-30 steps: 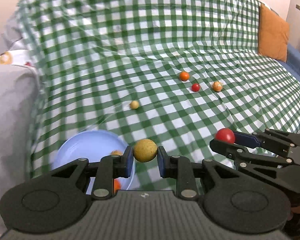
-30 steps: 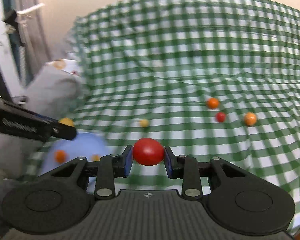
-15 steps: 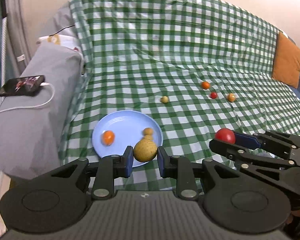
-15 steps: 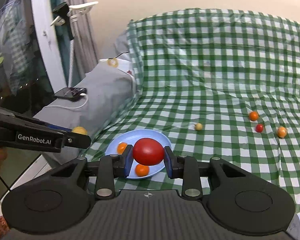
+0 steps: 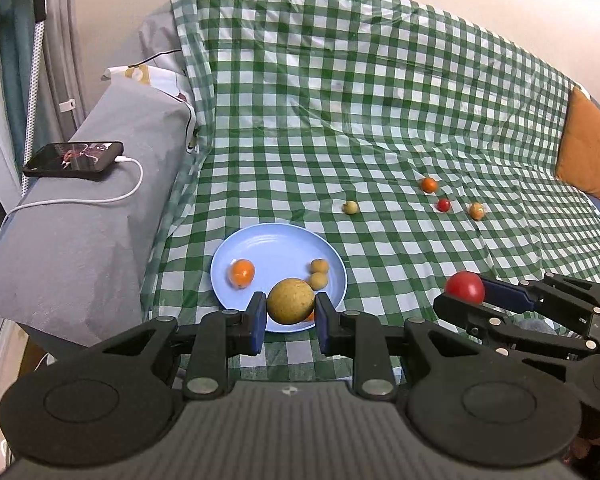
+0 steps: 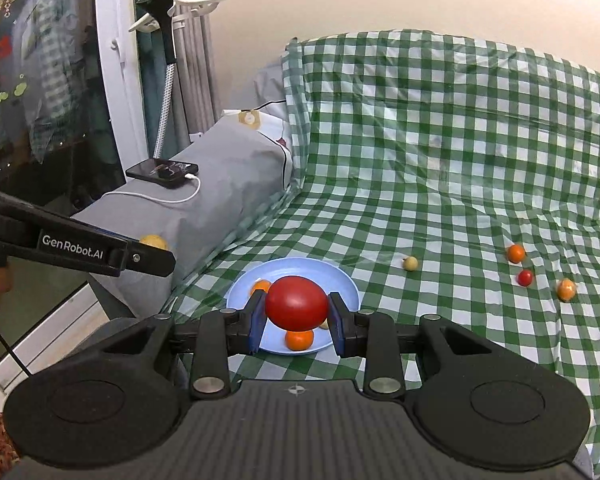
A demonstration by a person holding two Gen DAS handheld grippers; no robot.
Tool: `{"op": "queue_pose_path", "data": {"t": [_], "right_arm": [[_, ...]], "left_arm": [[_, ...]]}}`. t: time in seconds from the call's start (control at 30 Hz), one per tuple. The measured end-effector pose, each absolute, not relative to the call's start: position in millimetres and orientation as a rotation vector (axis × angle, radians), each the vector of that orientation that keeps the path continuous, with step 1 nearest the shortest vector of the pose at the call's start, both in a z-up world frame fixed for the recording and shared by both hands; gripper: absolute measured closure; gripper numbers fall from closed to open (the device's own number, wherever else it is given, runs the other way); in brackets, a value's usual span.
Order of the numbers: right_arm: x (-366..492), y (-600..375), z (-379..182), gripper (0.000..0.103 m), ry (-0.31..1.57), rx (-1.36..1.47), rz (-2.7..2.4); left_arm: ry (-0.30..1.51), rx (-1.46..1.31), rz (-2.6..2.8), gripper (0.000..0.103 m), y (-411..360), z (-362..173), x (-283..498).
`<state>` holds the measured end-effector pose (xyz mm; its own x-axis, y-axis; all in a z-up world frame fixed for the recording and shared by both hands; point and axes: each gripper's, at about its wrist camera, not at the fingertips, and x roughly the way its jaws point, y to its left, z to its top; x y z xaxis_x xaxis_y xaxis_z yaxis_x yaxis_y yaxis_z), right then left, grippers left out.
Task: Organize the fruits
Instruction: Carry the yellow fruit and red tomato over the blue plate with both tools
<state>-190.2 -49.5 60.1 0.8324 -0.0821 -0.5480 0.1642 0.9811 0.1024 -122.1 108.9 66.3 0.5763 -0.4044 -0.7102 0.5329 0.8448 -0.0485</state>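
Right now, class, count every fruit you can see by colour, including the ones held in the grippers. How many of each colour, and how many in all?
Red fruits: 2
Orange fruits: 4
Yellow-tan fruits: 4
Total: 10

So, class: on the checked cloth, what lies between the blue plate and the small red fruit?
In the left wrist view, one small pale yellow-green fruit sits between the blue plate and the small red fruit; otherwise bare checked cloth.
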Motion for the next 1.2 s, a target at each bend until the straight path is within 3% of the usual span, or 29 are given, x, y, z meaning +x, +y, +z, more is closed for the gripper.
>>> {"op": "queue_pose_path", "data": {"t": [1.2], "right_arm": [[-131,-68,23,0.069,0.688,0.207,-0.099]], "left_arm": [[0.891,0.185,-0.483,0.075,94,33,-50]]}}
